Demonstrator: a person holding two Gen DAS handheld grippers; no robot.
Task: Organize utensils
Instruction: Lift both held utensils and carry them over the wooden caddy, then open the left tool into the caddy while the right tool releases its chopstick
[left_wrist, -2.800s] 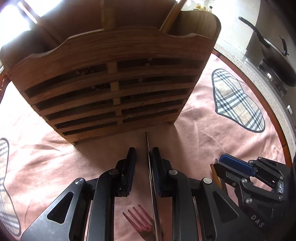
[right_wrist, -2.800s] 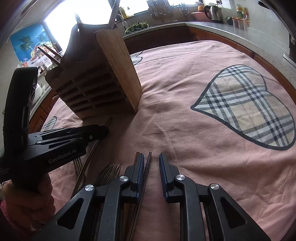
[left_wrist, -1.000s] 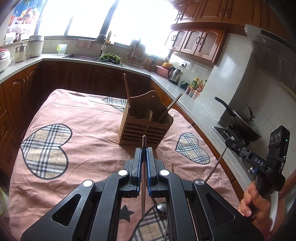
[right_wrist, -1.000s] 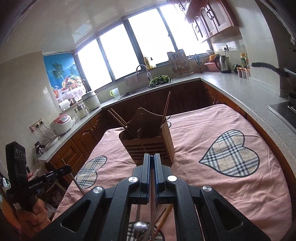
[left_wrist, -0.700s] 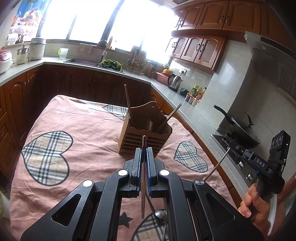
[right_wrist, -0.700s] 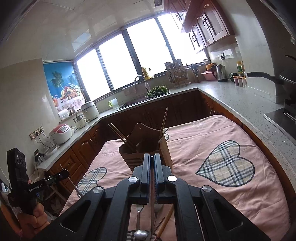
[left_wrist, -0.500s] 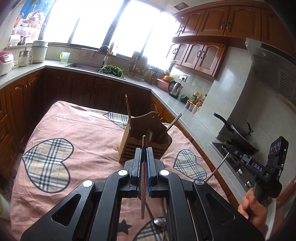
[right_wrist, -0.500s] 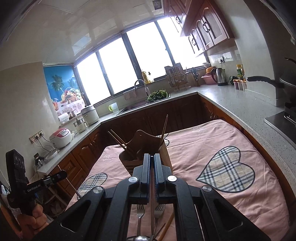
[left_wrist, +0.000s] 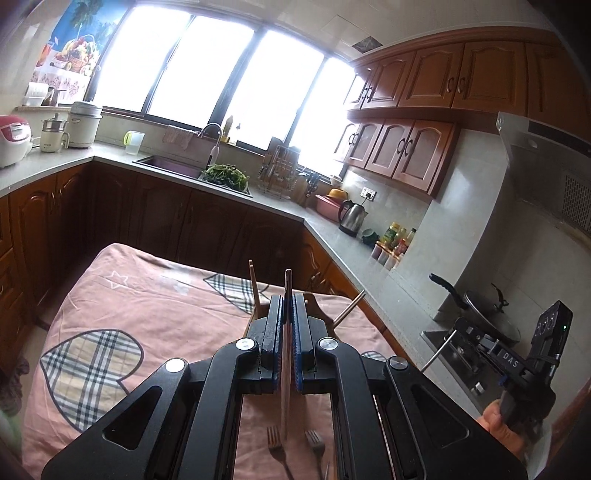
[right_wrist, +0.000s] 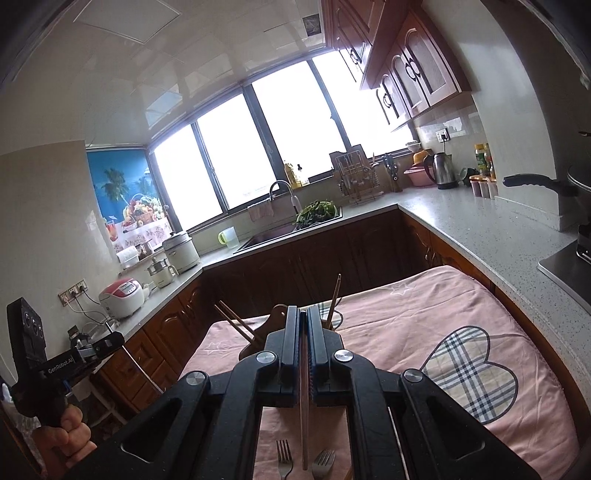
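Left tongs (left_wrist: 287, 332) clamped on chopstick (left_wrist: 286, 369); right tongs (right_wrist: 303, 343) clamped on another. Holder (right_wrist: 275, 317) part-filled; forks (right_wrist: 283, 458) remain near table's near edge.

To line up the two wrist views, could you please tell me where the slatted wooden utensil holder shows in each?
Left wrist: wooden utensil holder at centre, mostly behind the closed fingers.
Right wrist: centre, its curved top just left of the fingers.
Shared landmark: steel kettle.
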